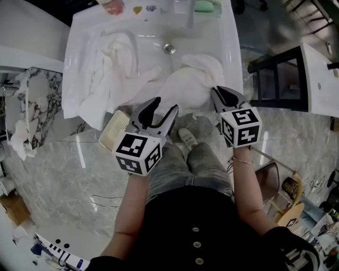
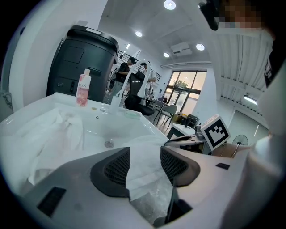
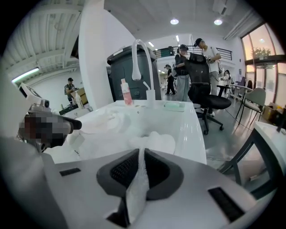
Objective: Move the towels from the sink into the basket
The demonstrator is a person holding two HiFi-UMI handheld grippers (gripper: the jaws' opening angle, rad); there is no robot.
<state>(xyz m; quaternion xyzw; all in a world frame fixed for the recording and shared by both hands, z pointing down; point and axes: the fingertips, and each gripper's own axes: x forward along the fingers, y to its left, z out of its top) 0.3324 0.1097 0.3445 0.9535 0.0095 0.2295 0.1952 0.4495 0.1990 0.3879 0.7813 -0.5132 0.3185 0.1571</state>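
Observation:
Two white towels lie in the white sink: a crumpled one at its left and a second one at the front right. My right gripper is shut on the right edge of that second towel; a strip of cloth shows pinched between its pads. My left gripper is open at the towel's front left edge. Cloth lies in the gap between its jaws, which stand apart. A cream basket sits on the floor below the sink's front edge, partly hidden by the left gripper.
A tall faucet and a pink bottle stand at the sink's back rim, beside a green soap. A black-framed table stands to the right. My own legs and a shoe are below the sink's front.

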